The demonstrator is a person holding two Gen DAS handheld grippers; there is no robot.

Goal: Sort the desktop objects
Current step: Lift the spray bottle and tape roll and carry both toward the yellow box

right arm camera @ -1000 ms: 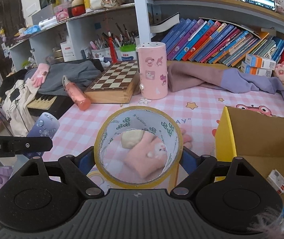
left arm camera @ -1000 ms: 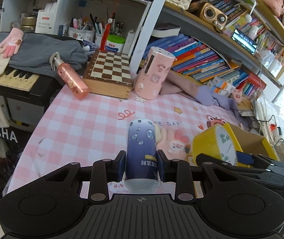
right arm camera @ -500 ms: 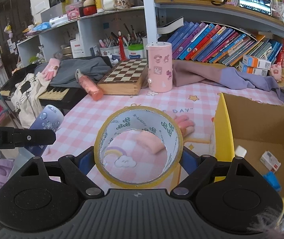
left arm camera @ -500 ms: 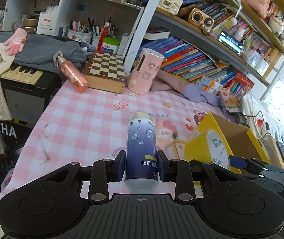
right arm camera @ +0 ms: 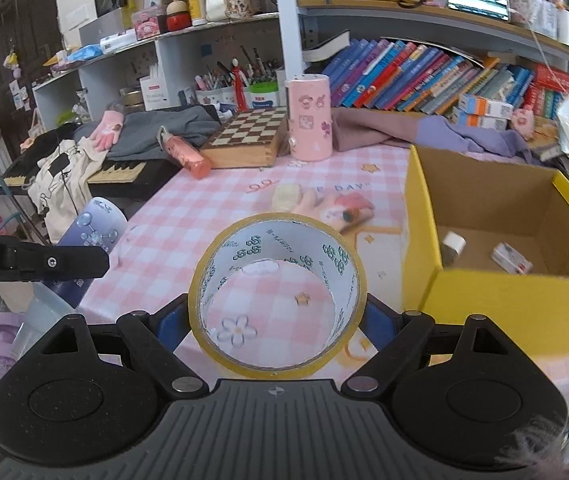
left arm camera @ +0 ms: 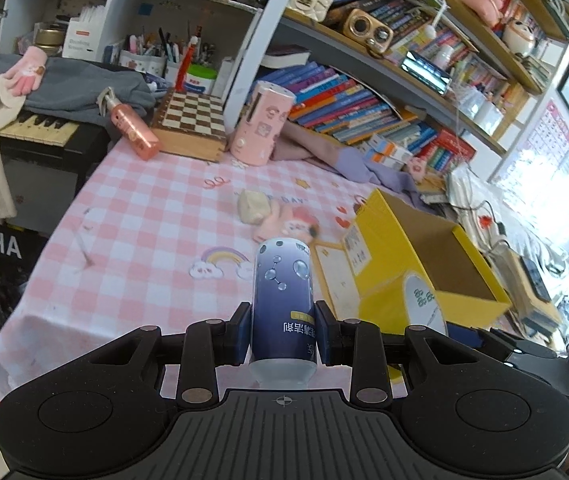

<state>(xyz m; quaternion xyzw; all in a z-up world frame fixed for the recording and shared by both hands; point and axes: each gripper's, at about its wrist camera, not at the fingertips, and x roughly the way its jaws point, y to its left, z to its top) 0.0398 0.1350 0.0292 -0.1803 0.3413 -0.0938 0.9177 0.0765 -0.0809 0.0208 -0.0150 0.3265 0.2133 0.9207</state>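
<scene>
My left gripper is shut on a dark blue bottle printed with bubbles, held above the near edge of the pink checked table. The same blue bottle shows at the left of the right wrist view. My right gripper is shut on a wide roll of yellow tape, its hole facing the camera. The tape roll also appears low right in the left wrist view. An open yellow cardboard box stands right of the tape, with small items inside.
A pink glove and a beige lump lie mid-table. At the back stand a pink spray bottle, a chessboard box, a pink cylinder, a purple cloth and shelves of books. A keyboard sits left of the table.
Both grippers have drawn back toward the near table edge with the bottle and tape still held. The yellow box has come further into view on the right.
</scene>
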